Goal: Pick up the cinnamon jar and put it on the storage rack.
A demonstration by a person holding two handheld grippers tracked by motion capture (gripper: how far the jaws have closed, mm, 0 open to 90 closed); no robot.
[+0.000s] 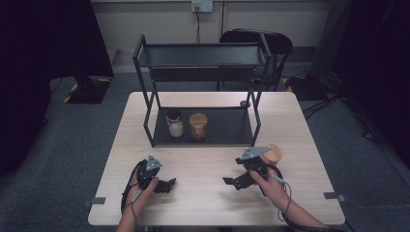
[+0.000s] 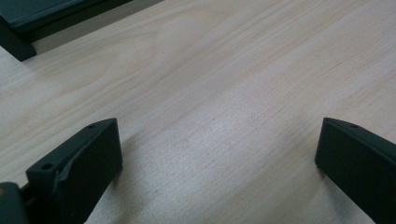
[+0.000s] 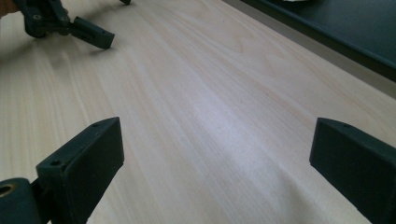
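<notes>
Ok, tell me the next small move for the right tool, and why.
Probably swing the right tool back toward the wooden jar just behind that hand. Its jaws stand wide open over bare table, holding nothing, and that jar is the nearest thing off the shelf rack.

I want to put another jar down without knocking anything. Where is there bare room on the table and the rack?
Bare tabletop lies between the left gripper and right gripper. The rack's bottom shelf is free right of the brown jar; its left half is crowded by that and the pale jar. A wooden lid sits behind the right gripper.
</notes>
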